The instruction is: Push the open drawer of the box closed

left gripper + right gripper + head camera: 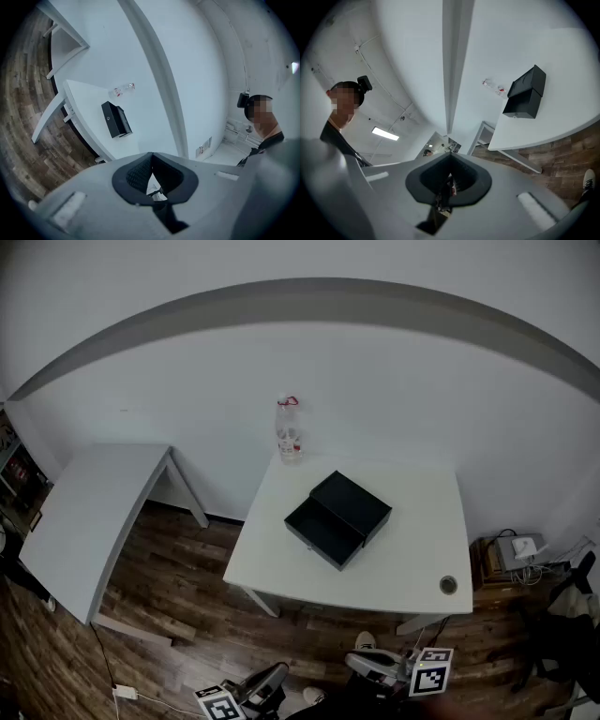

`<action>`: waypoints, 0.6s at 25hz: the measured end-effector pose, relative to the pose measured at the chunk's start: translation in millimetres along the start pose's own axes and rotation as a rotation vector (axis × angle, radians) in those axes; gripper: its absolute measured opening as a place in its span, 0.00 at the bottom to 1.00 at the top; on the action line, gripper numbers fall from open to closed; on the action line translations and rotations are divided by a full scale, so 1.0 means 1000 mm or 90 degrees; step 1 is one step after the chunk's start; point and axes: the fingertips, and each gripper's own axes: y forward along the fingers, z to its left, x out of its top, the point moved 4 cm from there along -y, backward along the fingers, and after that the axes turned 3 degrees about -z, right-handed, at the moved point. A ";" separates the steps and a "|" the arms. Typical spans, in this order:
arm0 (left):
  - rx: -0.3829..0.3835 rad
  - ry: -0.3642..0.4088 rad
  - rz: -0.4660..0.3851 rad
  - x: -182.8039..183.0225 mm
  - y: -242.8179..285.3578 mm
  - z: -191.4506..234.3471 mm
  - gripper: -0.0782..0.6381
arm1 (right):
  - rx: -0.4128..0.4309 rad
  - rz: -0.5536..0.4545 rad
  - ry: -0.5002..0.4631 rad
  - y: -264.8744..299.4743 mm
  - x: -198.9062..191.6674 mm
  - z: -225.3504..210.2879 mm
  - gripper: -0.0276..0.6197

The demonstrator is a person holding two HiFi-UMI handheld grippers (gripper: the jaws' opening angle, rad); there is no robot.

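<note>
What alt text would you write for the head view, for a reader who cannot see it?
A black box sits on a white table with its drawer pulled open, a clear bottle standing at the table's far edge. The left tongs and right tongs show at the bottom edge, above wooden floor, short of the table.

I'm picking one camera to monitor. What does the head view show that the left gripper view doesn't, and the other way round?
Only the head view: the right gripper, the cable hole in the table, and a grey device by the wall. Only the left gripper view: the left gripper's shut jaws, and a person. Both: the table, the box with its drawer open, the bottle and the side table.
</note>
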 end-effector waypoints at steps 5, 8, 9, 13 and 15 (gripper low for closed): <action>0.003 -0.001 -0.004 0.001 -0.001 0.001 0.11 | 0.003 0.003 -0.004 0.002 0.000 0.000 0.05; 0.004 0.000 -0.005 0.000 -0.002 0.001 0.11 | 0.003 0.004 -0.003 0.002 0.000 0.000 0.05; 0.005 -0.001 -0.005 0.000 -0.002 0.001 0.11 | 0.002 0.005 -0.004 0.002 0.000 0.000 0.05; 0.003 -0.001 -0.006 -0.001 -0.003 0.001 0.11 | 0.000 0.005 -0.003 0.000 -0.001 0.000 0.05; 0.004 -0.001 -0.004 -0.001 -0.003 0.001 0.11 | 0.001 0.002 -0.005 -0.001 0.000 0.000 0.05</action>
